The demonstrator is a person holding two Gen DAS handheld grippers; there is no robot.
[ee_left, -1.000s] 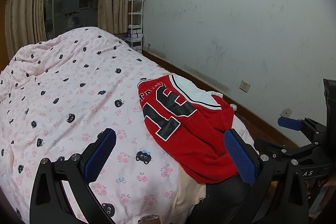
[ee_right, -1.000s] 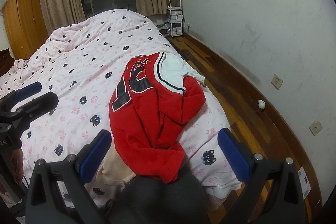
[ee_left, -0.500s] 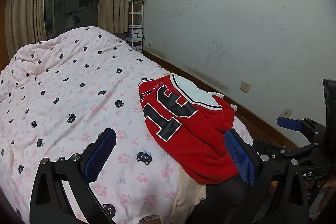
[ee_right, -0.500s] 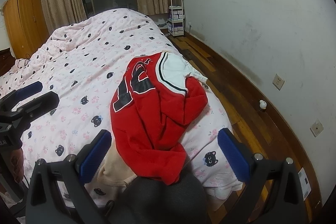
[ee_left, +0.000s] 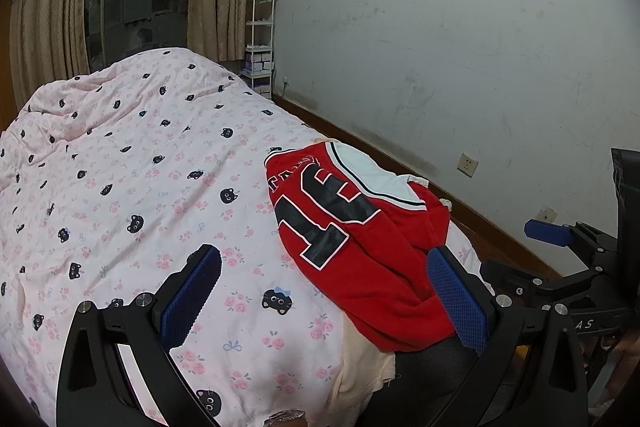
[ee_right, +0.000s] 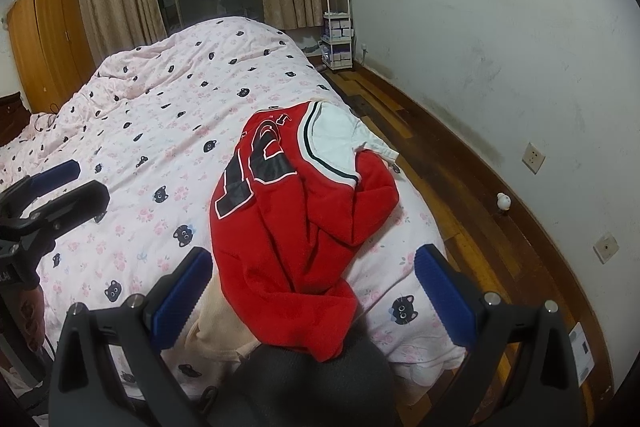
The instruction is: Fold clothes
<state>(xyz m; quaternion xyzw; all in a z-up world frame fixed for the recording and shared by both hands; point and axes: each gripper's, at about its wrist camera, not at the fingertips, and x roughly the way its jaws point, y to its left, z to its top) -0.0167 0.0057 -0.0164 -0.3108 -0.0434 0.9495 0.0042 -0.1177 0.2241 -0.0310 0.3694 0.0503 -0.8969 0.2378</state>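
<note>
Pink bed [ee_left: 120,155], crumpled red jersey [ee_right: 288,227] at its wall-side edge, left gripper [ee_left: 324,291] and right gripper [ee_right: 316,291] jaws apart

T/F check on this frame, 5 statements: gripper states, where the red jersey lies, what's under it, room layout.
1. Both grippers are open and hold nothing. True: the left gripper and the right gripper have their blue pads wide apart.
2. The red jersey with black numerals is folded flat. False: it lies crumpled in a heap.
3. The jersey lies near the edge of the pink cat-print bed cover on the wall side. True.
4. A cream garment pokes out from under the jersey. True.
5. The white wire shelf rack stands on the bed. False: it stands on the floor in the corner by the curtains.
</note>
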